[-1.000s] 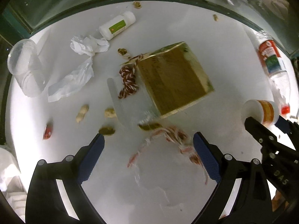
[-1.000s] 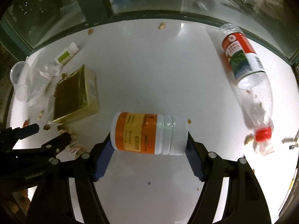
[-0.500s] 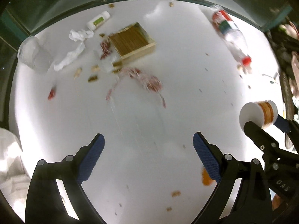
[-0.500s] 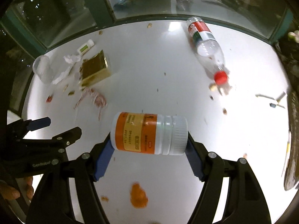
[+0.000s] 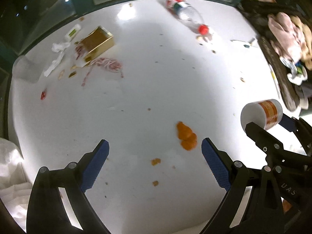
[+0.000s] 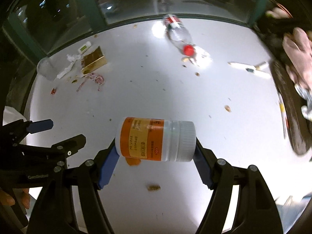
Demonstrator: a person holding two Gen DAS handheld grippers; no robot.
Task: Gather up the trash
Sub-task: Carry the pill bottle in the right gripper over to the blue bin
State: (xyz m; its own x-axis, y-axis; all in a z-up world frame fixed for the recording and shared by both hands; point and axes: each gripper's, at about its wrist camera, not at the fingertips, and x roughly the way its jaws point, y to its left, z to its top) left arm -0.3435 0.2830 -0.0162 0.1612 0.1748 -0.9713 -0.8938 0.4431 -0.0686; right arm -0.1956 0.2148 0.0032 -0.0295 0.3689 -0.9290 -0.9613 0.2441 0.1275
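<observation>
Now I've pulled both claws back and up from the litter at the bench's (image 5: 140,89) far corner; right claw (image 6: 156,152) grips the pill bottle (image 6: 156,139), left claw (image 5: 155,163) gapes empty.

"OTC" in a red oval shows on the pill bottle (image 6: 155,139)'s orange label, other print too small; "GenRobot" reads on the left gripper (image 6: 56,134)'s black body.
</observation>
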